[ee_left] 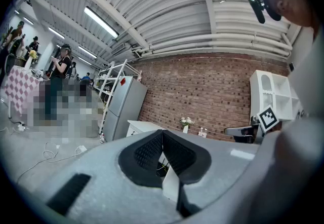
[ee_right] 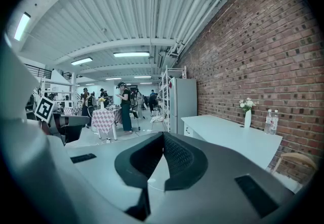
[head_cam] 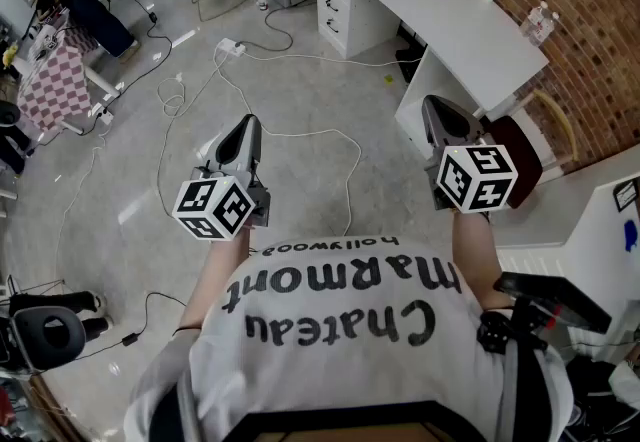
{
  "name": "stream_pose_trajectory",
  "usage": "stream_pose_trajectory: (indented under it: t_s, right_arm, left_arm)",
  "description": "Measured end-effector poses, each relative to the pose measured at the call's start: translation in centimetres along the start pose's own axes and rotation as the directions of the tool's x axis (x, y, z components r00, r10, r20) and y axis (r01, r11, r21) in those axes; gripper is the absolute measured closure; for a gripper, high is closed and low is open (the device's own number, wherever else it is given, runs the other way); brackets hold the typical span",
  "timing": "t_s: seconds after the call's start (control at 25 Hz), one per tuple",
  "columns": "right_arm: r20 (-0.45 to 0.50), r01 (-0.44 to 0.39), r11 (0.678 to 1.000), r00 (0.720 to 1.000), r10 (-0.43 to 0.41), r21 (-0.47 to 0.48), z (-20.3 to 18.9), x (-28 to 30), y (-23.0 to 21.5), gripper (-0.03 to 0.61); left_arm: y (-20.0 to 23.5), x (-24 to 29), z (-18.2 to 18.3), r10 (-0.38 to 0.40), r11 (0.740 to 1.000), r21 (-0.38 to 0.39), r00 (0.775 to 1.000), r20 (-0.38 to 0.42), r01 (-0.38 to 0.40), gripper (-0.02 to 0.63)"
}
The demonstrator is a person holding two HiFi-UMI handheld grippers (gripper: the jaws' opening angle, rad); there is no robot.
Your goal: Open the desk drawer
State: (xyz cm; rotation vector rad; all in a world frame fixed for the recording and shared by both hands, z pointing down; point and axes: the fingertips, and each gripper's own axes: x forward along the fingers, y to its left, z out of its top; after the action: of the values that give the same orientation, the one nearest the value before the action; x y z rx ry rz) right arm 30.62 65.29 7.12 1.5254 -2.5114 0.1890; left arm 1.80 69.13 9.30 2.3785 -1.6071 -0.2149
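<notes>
Short of the desk (head_cam: 430,0), left claw (head_cam: 247,122) and right claw (head_cam: 431,105) point forward, both pressed together.

The person wore a white T-shirt (head_cam: 340,330) with black lettering. The grey left gripper (head_cam: 246,122) and right gripper (head_cam: 433,105) bore black-and-white marker cubes (head_cam: 213,207) and black ribbed fingers (ee_left: 147,152).

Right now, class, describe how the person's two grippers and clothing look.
The left gripper and right gripper match: grey moulded bodies, black ribbed pads, each carrying a white cube with black square markers. The person wears a white T-shirt with black lettering.
</notes>
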Motion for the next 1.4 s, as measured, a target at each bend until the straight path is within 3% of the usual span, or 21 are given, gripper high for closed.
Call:
stream_pose_trajectory:
  t_s: [0.56, 1.04, 1.4]
  right_arm:
    - [0.005, -0.002, 1.000, 1.000, 0.002, -0.001, -0.1, 0.9, 2.9, 0.565]
    - [-0.015, -0.035, 0.998, 0.999, 0.036, 0.058, -2.1, 3.9, 6.9, 0.565]
    - [-0.008, -0.068, 0.998, 0.998, 0.068, 0.008, 0.0, 11.2, 6.0, 0.565]
  left_arm:
    - [2.6, -2.5, 0.6, 0.013, 1.000, 0.005, 1.000, 0.009, -0.013, 0.598]
    - [7.4, -5.5, -1.5, 0.065, 0.997, -0.033, 0.997, -0.052, -0.066, 0.598]
    - [11.4, -0.8, 0.1, 0.088, 0.996, -0.033, 0.996, -0.006, -0.088, 0.598]
